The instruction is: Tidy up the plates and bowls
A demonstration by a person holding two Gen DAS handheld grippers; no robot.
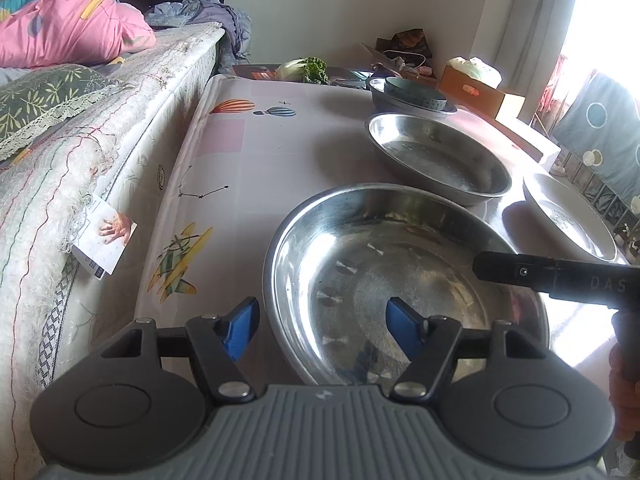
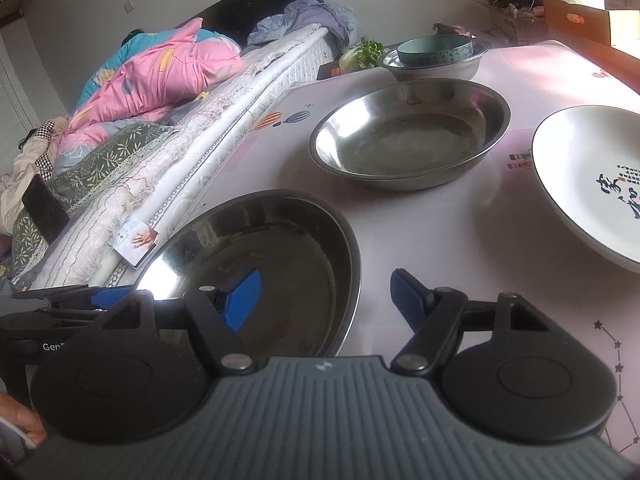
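Steel plate (image 1: 400,280) rim sits between both open grippers' fingers

Nearest to us on the balloon-printed tablecloth (image 2: 460,240) sits a wide shallow steel pan (image 2: 276,260), and behind it a second shallow steel pan (image 2: 408,136), the two apart. Farther back stands a deep steel bowl (image 2: 432,67) with a round teal ceramic bowl (image 2: 434,50) in it, and a leafy green vegetable (image 2: 370,53) lies just left of that bowl. We see a white printed ceramic plate (image 2: 592,184) right of the pans, and a quilted mattress edge (image 1: 120,184) along the table's left side
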